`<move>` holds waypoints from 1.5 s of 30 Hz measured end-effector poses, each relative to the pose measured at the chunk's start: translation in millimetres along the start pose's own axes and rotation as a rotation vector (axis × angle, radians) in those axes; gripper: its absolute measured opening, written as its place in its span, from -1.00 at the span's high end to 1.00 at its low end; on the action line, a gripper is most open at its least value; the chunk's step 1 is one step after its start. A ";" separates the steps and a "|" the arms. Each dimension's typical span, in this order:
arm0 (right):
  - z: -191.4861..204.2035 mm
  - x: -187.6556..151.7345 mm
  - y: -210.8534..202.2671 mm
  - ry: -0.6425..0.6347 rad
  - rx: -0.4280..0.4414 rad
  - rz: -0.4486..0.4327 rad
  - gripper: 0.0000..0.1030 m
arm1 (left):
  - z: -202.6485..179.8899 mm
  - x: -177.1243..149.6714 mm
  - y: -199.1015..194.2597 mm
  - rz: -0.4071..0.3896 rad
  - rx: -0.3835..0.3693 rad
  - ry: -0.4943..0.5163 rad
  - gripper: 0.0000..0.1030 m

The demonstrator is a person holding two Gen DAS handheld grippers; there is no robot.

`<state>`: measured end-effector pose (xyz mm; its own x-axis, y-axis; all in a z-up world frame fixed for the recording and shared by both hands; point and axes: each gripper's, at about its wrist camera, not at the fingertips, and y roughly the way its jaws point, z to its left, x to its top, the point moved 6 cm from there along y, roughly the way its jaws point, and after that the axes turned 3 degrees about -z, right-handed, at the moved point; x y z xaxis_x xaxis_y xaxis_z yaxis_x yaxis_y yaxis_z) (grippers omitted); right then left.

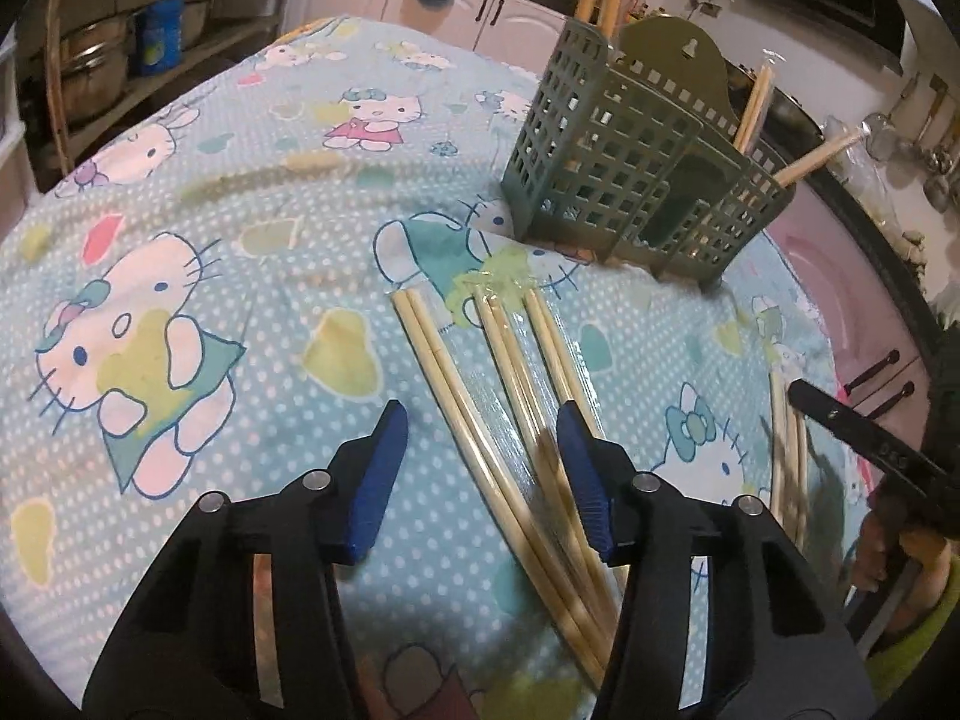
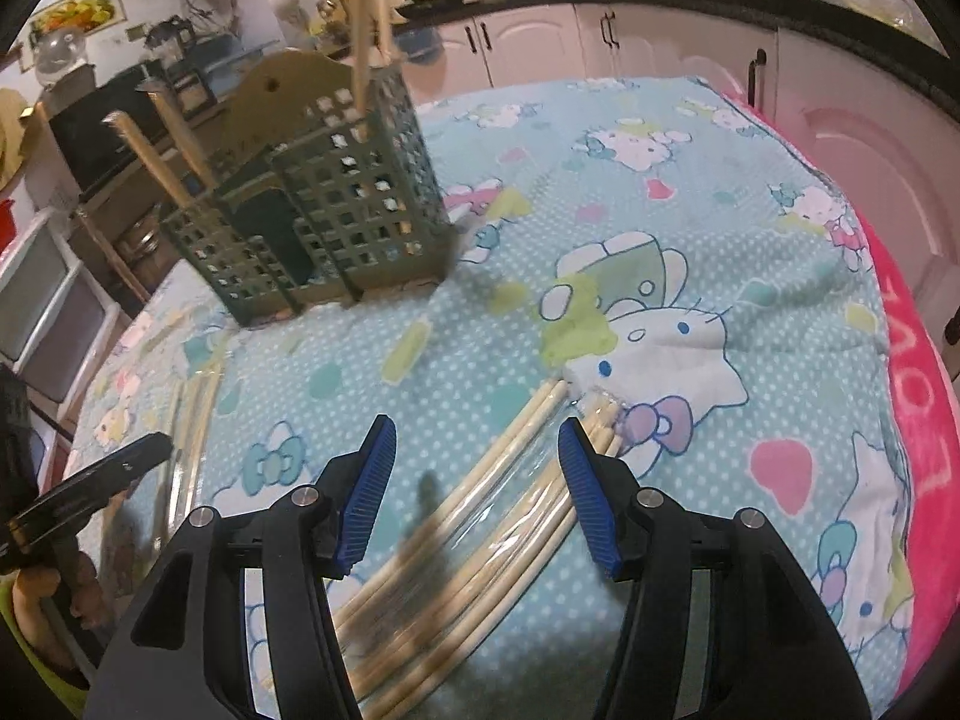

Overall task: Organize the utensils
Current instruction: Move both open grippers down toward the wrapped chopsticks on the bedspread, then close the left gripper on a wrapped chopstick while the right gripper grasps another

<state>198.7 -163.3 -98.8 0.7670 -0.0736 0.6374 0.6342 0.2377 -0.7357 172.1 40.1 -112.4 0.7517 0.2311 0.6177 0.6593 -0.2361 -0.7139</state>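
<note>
A green lattice utensil holder (image 1: pixel 636 180) stands on the Hello Kitty cloth (image 1: pixel 240 300) with a few wooden chopsticks (image 1: pixel 753 105) upright in it; it also shows in the right wrist view (image 2: pixel 336 204). Several loose chopsticks (image 1: pixel 510 420) lie on the cloth under my left gripper (image 1: pixel 480 432), which is open and empty just above them. My right gripper (image 2: pixel 477 450) is open and empty over another pile of chopsticks (image 2: pixel 480 528). Each gripper shows at the edge of the other's view, the right one in the left wrist view (image 1: pixel 864 432) and the left one in the right wrist view (image 2: pixel 102 468).
A pink cloth edge (image 2: pixel 912 420) borders the table on the right. Kitchen cabinets (image 2: pixel 660 42) and a cluttered counter stand behind. Shelves with pots (image 1: pixel 96 66) are at the left. More chopsticks (image 2: pixel 192 420) lie at the left side of the right wrist view.
</note>
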 end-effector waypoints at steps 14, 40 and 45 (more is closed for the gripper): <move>-7.6 20.4 40.7 0.038 -0.044 0.095 -0.05 | 13.3 16.4 14.8 0.019 0.000 -0.076 0.49; 21.1 41.6 24.0 0.061 0.125 0.007 0.80 | 27.5 43.8 28.1 -0.003 0.010 -0.141 0.94; 50.2 45.5 -2.0 0.023 0.202 -0.041 0.81 | 18.0 45.6 5.0 -0.060 -0.028 -0.123 0.95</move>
<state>227.4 -118.5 -56.9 0.7444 -0.1087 0.6588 0.6343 0.4234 -0.6469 209.3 66.5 -93.7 0.7039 0.3589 0.6130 0.7047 -0.2441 -0.6662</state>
